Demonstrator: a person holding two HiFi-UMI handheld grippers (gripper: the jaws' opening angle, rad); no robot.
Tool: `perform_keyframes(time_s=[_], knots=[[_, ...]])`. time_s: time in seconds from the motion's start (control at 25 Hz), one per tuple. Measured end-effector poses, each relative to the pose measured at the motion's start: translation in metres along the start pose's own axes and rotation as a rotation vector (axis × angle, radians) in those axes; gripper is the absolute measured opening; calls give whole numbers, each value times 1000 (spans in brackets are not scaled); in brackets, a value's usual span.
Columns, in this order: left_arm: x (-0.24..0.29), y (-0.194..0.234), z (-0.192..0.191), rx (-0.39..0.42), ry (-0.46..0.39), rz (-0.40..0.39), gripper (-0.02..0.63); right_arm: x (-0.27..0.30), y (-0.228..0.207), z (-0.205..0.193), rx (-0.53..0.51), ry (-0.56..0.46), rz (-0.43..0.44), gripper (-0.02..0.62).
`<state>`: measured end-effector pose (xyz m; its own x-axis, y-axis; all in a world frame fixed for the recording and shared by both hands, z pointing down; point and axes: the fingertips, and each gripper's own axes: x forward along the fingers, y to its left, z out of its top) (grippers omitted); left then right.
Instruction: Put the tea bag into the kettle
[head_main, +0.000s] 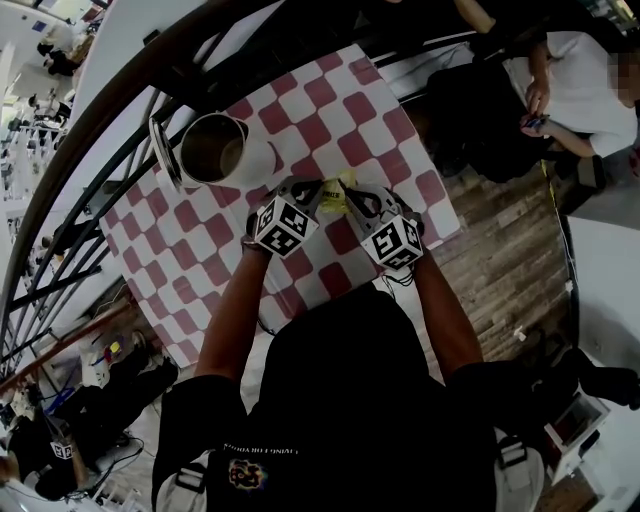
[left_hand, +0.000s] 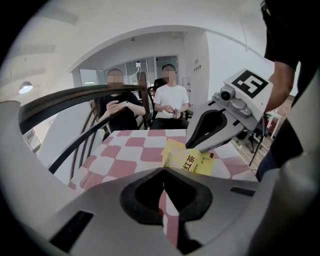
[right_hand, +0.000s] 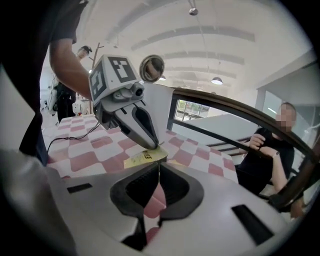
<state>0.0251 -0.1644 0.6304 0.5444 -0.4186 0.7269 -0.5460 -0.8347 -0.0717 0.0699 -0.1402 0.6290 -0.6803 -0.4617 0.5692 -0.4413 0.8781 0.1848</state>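
A yellow tea bag packet (head_main: 333, 196) hangs above the red-and-white checked table (head_main: 330, 110), pinched at opposite edges by both grippers. My left gripper (head_main: 320, 191) is shut on its near-left edge and my right gripper (head_main: 350, 198) on its right edge. In the left gripper view my jaws (left_hand: 163, 169) meet on the packet (left_hand: 192, 161), with the right gripper (left_hand: 190, 146) clamped on its far edge. From the right gripper view the packet (right_hand: 143, 157) lies just beyond my closed jaws (right_hand: 159, 162), the left gripper (right_hand: 153, 145) biting its top. The metal kettle (head_main: 214, 149) stands open-topped at the table's far left.
A dark curved railing (head_main: 110, 120) runs past the table's left side close to the kettle. Two seated people (left_hand: 145, 105) are beyond the table's far edge. A thin cable (right_hand: 75, 136) trails over the tablecloth. Wooden floor (head_main: 500, 260) lies to the right.
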Motion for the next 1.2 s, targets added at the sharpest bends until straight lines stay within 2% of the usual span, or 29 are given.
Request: perform_keyframes(time_s=[0.12, 0.32, 0.84, 1.0, 1.2], knots=[[3, -1, 0, -6, 11, 0, 8, 0, 4, 3, -48, 3, 5, 18], [3, -3, 5, -16, -8, 1, 8, 2, 15, 4, -106, 20, 64, 18], [0, -9, 17, -3, -98, 2, 8, 5, 20, 8, 117, 2, 229, 37], [-2, -11, 23, 3, -121, -2, 8, 9, 20, 7, 127, 16, 240, 44], [-5, -12, 32, -20, -159, -21, 8, 11, 14, 8, 133, 16, 209, 44]])
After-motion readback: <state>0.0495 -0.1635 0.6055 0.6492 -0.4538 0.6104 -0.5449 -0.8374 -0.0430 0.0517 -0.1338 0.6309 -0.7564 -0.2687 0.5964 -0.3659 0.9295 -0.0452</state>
